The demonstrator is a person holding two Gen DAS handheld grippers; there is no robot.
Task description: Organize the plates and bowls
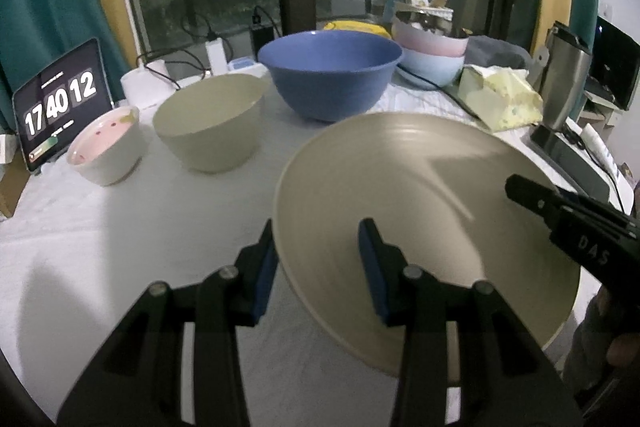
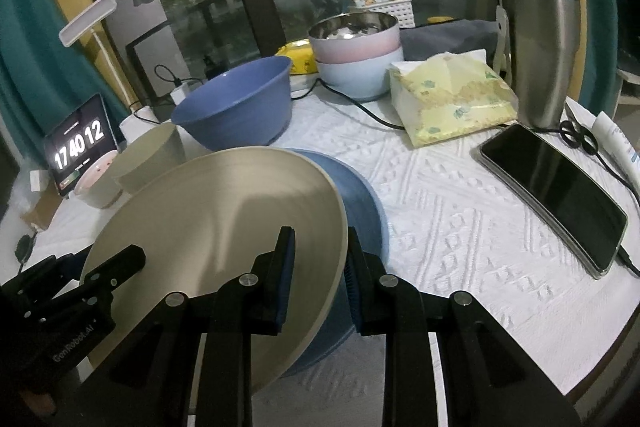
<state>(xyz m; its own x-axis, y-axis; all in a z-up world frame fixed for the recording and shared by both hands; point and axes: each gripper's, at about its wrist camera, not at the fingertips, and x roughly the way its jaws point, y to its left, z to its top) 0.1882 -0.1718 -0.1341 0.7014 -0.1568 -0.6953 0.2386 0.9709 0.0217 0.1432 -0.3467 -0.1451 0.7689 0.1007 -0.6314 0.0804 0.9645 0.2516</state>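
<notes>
Left wrist view: left hand-held gripper [image 1: 320,267] is seen partly spread, its pads straddling the near rim of the beige plate [image 1: 432,211], which is tilted above the table [image 1: 120,247].
Behind: beige bowl [image 1: 210,123], blue bowl [image 1: 330,71] and small pink-lined bowl [image 1: 106,151] are stood apart.
Right wrist view: right hand-held gripper [image 2: 320,275] is seen likewise straddling the plate's opposite rim; firm contact cannot be told.
Beneath: blue plate [image 2: 360,203] is partly covered.
</notes>
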